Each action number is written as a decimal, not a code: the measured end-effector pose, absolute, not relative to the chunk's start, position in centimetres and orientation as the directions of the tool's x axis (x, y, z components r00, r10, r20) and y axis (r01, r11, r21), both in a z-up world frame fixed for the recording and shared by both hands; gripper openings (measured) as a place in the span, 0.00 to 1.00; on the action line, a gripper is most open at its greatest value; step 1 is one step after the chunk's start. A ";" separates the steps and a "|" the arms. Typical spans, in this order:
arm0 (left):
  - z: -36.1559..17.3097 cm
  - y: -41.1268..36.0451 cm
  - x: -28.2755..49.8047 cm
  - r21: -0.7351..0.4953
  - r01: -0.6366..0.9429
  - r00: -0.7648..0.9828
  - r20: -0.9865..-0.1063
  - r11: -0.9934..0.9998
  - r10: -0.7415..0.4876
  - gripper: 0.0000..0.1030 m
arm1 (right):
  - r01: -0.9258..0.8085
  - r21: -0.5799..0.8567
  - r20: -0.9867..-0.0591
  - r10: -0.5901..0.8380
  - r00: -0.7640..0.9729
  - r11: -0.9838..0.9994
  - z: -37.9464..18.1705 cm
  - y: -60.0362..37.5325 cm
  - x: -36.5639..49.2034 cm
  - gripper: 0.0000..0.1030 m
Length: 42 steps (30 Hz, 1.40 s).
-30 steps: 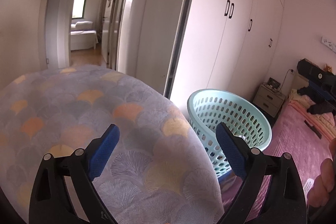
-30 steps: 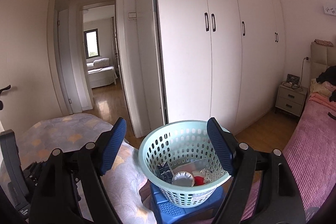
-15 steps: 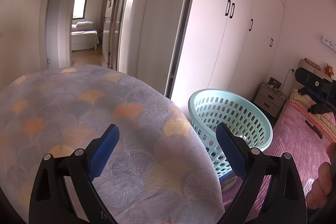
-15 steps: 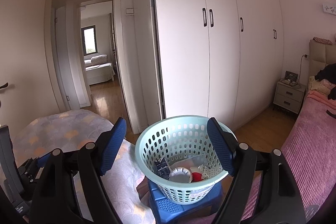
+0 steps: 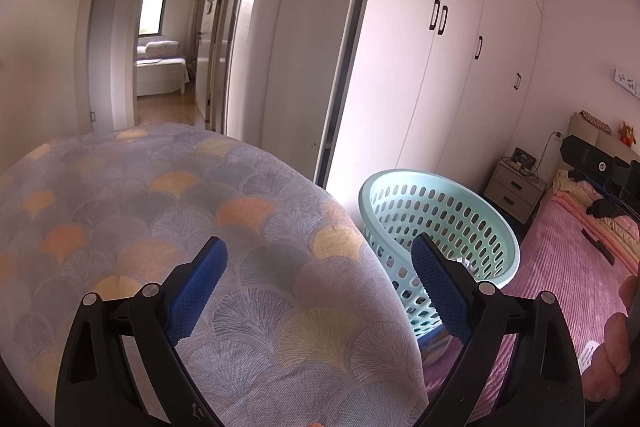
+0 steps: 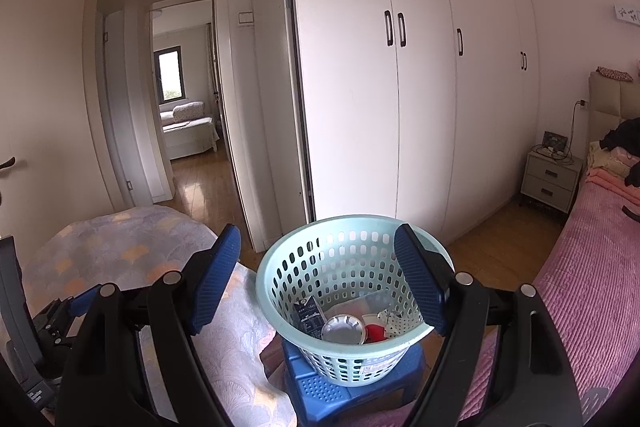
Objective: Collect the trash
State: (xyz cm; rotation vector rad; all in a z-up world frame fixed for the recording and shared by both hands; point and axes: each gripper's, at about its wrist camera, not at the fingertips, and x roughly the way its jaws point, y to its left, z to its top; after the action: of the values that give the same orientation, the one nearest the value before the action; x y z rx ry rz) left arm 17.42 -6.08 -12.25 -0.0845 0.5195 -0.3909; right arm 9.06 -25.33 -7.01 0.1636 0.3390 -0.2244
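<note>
The basket (image 6: 352,291) stands on a blue stool (image 6: 340,383) between the patterned cushion (image 6: 132,247) and the pink bed (image 6: 592,267). It already holds the trash: a dark carton (image 6: 308,317), a clear round lid (image 6: 344,329), a red piece (image 6: 376,331) and a spotted scrap (image 6: 394,319). I see no loose trash outside it in either view.

My right gripper (image 6: 316,279) hangs above the basket mouth, jaws spread wide, nothing between them. My left gripper (image 5: 320,285) is over the cushion (image 5: 160,219), jaws likewise apart and empty, the basket (image 5: 436,223) just to its right.

I judge collection nearly complete. Procedure: scan the bed and cushion for remaining pieces; approach each from above; close only once both pads bracket it; release over the basket centre, clear of the rim.
</note>
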 end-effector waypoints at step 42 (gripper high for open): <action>-11.9 -6.4 17.0 -0.145 0.349 0.819 -0.433 0.926 -0.377 0.88 | 0.225 0.137 -0.374 -0.160 0.913 0.965 -7.5 -25.7 9.2 0.73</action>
State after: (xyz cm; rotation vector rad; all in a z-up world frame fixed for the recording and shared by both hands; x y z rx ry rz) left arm 16.99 -6.38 -11.87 -0.0604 0.4735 -0.3869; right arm 9.22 -25.74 -7.49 0.1795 0.3694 -0.1997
